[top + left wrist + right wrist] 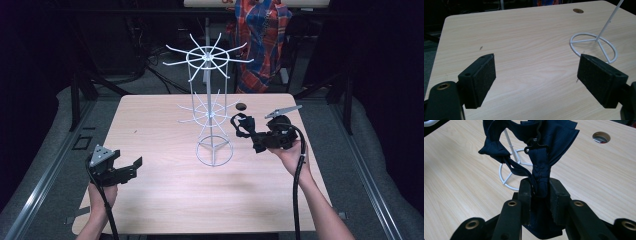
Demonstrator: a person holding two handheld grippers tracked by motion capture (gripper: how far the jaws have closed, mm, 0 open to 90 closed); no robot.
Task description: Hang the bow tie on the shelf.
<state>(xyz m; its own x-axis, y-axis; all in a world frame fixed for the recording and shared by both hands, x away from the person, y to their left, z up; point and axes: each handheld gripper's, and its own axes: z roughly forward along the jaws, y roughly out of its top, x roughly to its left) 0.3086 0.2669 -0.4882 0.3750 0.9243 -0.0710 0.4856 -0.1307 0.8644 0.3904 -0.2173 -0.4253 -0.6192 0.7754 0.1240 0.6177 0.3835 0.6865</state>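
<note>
Right gripper point(248, 131): jaws pressed onto a dark navy bow tie point(534, 150), pinching it at its gathered middle. The tie is held clear of the desk point(165, 200), just beside the white wire rack point(210, 112) on the side toward the right edge, level with the rack's lower ring of prongs. In the right gripper view a small black hook clasp point(533, 145) shows at the tie's centre, and a strap loop hangs to one side.

Judgement: the step in hand is hanging the tie on a prong of the rack. To do it well, the loop or clasp should be presented open toward a prong tip, then slid inward along the wire before the jaws let go. The present pinch bunches the fabric, so the loop may need to be shaken free first. The rack looks light; a sideways push could tip it.

Left gripper point(116, 170): jaws spread wide, empty, held low over the desk near its left edge, aimed toward the rack's round base point(594, 47). It appears placed to steady that base if required.

Right hand point(292, 152): wrist raised, forearm entering from the near right corner.
</note>
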